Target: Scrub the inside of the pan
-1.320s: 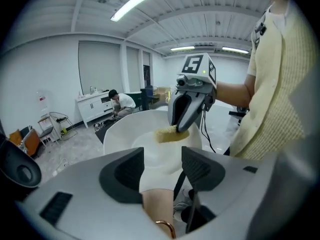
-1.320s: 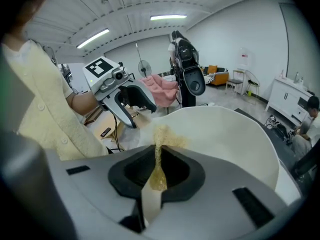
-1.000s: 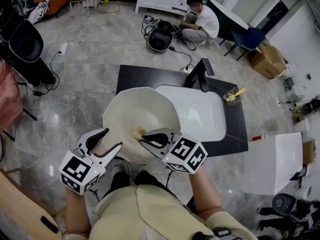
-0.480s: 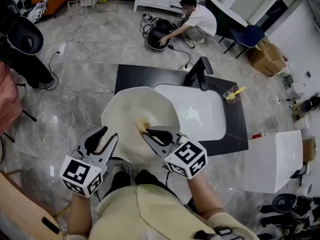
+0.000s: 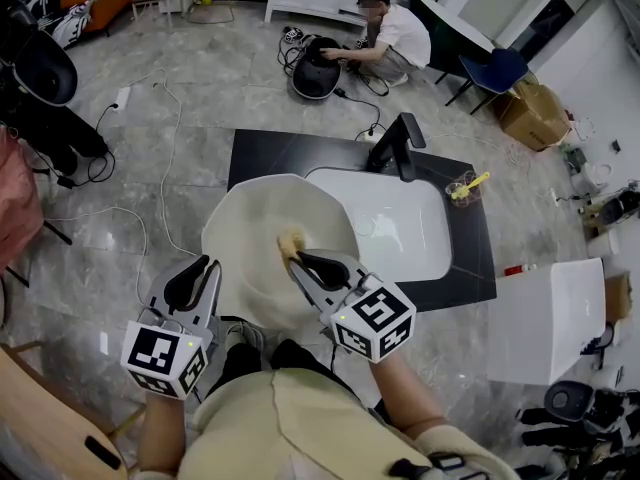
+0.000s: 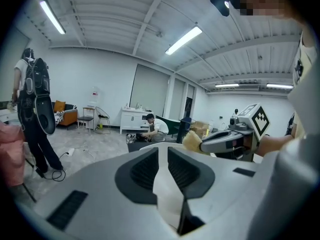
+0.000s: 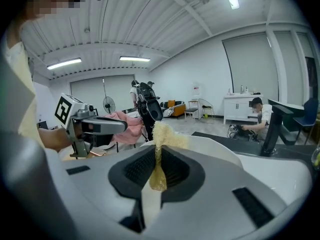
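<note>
A cream pan [image 5: 265, 223] lies over the left of the black counter [image 5: 270, 153], beside the white sink [image 5: 400, 230]. My left gripper [image 5: 208, 271] is at the pan's near-left edge. In the left gripper view its jaws [image 6: 163, 156] are shut on a thin cream strip of the pan [image 6: 161, 186]. My right gripper [image 5: 300, 260] reaches into the pan, shut on a yellow sponge [image 5: 290, 242]. In the right gripper view the sponge [image 7: 161, 133] sticks out past the jaws, and the pan's rim [image 7: 225, 149] lies behind it.
A black faucet [image 5: 400, 146] stands behind the sink. A clear cup with a yellow tool [image 5: 466, 192] sits at the counter's right. A white box [image 5: 550, 323] stands to the right. A person [image 5: 395, 30] crouches on the floor behind, among cables.
My left gripper's jaws have closed from wide open onto the pan's edge. My right gripper has pushed the sponge a little farther into the pan.
</note>
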`<state>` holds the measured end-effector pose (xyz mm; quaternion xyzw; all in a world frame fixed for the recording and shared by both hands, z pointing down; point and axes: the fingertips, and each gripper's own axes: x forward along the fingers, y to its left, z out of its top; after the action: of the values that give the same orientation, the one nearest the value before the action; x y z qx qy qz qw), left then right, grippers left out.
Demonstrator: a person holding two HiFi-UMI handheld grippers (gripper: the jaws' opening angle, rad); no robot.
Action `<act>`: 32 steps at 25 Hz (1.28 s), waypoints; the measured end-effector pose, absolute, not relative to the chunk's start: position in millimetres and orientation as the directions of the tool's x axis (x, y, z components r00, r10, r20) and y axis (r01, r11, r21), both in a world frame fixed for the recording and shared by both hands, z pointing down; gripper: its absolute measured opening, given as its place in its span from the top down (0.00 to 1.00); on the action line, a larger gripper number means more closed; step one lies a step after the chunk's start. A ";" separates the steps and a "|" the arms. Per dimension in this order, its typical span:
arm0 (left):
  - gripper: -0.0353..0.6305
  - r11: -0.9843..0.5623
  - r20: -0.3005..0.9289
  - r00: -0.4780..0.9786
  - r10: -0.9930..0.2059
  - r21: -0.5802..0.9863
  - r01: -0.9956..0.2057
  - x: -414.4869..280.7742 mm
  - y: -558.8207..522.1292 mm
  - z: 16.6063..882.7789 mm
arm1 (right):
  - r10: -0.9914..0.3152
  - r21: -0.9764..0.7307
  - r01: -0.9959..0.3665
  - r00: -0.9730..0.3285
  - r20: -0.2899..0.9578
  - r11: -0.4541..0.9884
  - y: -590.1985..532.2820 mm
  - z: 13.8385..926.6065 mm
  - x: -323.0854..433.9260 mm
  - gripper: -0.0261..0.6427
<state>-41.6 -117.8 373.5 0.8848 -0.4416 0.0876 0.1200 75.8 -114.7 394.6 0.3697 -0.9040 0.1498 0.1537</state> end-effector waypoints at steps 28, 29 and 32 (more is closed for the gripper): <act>0.86 -0.570 0.290 0.564 -0.773 0.073 -0.818 -39.3 -107.7 369.7 | -0.664 -0.168 -0.740 -0.662 0.347 0.651 -112.4 383.4 76.5 0.90; 0.86 -0.571 0.290 0.565 -0.772 0.073 -0.818 -39.5 -107.2 369.8 | -0.665 -0.169 -0.741 -0.662 0.346 0.650 -112.4 383.3 76.5 0.90; 0.86 -0.574 0.289 0.568 -0.770 0.074 -0.816 -39.3 -105.8 369.3 | -0.664 -0.170 -0.741 -0.662 0.348 0.649 -112.2 383.4 76.2 0.90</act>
<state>-39.3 -105.8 369.3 0.8799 -0.4506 0.1131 0.1000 76.2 -112.2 383.4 0.3908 -0.8991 0.1503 0.1280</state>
